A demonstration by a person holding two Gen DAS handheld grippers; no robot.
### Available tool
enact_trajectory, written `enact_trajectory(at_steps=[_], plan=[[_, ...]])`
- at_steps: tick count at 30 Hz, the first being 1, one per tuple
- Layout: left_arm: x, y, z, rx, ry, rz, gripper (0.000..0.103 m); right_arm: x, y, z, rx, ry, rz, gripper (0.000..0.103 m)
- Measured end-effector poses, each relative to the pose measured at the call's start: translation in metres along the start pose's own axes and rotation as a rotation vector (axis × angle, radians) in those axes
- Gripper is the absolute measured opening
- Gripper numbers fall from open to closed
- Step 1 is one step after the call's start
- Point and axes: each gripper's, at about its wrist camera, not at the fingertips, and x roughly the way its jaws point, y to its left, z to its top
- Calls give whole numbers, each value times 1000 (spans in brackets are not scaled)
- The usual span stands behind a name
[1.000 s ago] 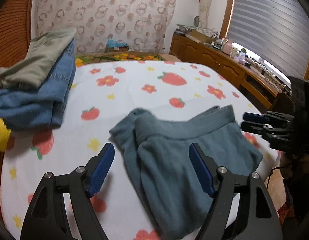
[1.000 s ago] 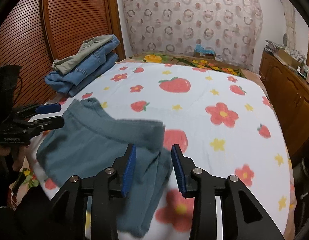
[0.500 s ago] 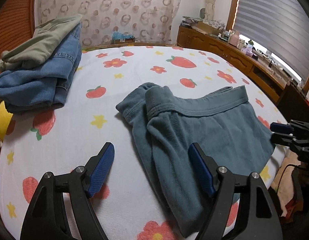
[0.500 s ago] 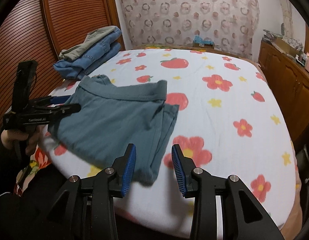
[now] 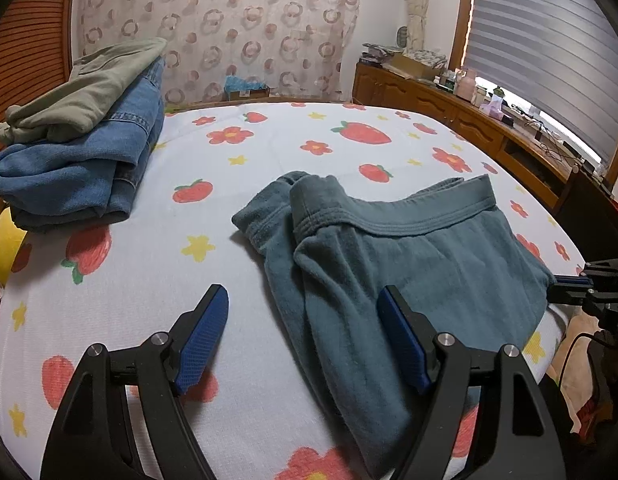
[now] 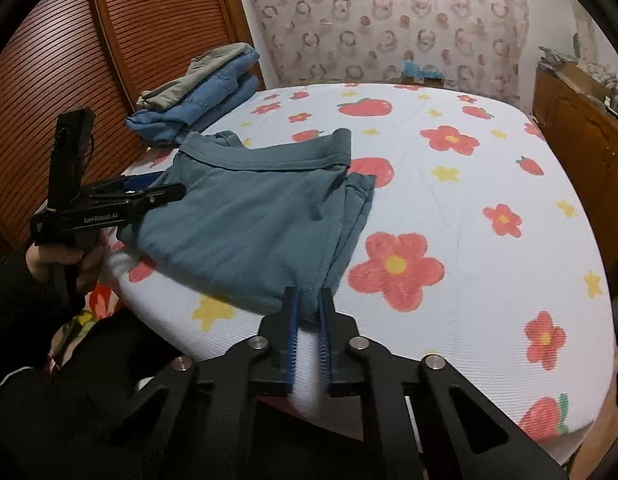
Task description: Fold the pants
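Teal pants (image 5: 409,264) lie folded across the strawberry-print bed (image 5: 269,140), waistband toward the far side. My left gripper (image 5: 303,296) hovers open over their left edge, with no cloth pinched between its blue pads. From the right wrist view the left gripper (image 6: 165,188) sits at the pants' (image 6: 249,224) left side. My right gripper (image 6: 307,312) is at the bed's near edge. Its jaws are closing tight on the pants' near corner, with cloth between the pads. In the left wrist view the right gripper (image 5: 569,284) meets the pants' right edge.
A stack of folded jeans and olive trousers (image 5: 77,152) sits at the bed's back left, also visible as the stack (image 6: 201,96) from the right. A wooden dresser (image 5: 449,104) lines the right wall. A person's hand (image 6: 61,264) holds the left gripper beside the louvred wooden wall (image 6: 49,60).
The right gripper drew back to the pants' near corner and its jaws went from apart to nearly together on the cloth. The pants now lie flatter. The left gripper stayed open.
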Motion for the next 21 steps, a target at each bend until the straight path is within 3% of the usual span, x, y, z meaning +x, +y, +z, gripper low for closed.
enact_trajectory(at_steps=[9,13,21], plan=[[0,-1,1,4,-2,-3,78,-16,-3,6,18,-47,7,11],[0,-1,1,5,-1,-4,78,-15,-4,16,13,-67,-11,41],[1,0,0,4,-2,-4,78,19,-4,44,-7,-40,-58,46]])
